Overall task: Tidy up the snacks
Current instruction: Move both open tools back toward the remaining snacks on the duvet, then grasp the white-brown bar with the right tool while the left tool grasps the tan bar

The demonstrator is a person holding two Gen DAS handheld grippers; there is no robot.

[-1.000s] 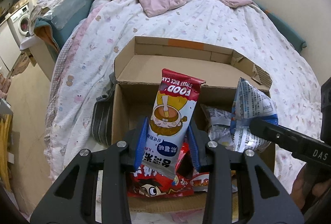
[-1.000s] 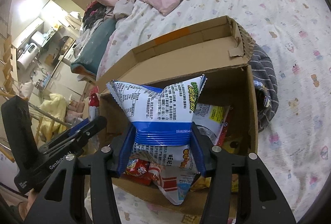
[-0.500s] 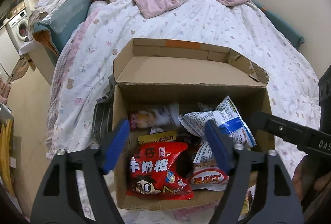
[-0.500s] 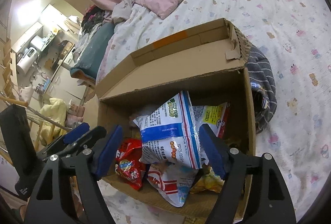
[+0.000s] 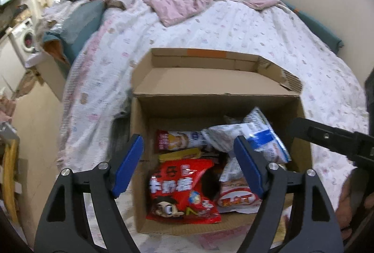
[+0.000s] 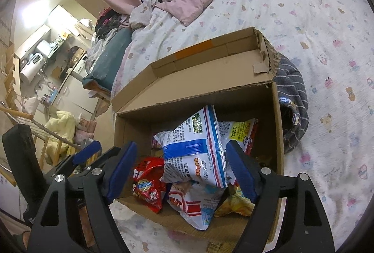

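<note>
A second earlier each gripper had pinched a packet above the open brown cardboard box [image 5: 140,159] on the bed; both packets now lay inside it, so this pair of snacks appeared stowed. The left gripper [image 5: 188,167] hung over the box's left half, jaws spread wide, nothing between the pads. Below it the long white-and-red rice cake packet [image 5: 180,139] lay flat near the back wall, its long axis running across the box, red end pointing left. Further right, the right gripper [image 6: 178,170] stood equally wide and empty over the white-and-blue pillow snack bag [image 6: 196,147], which leaned atop the pile, its long axis tilted upward toward the back wall.
</note>
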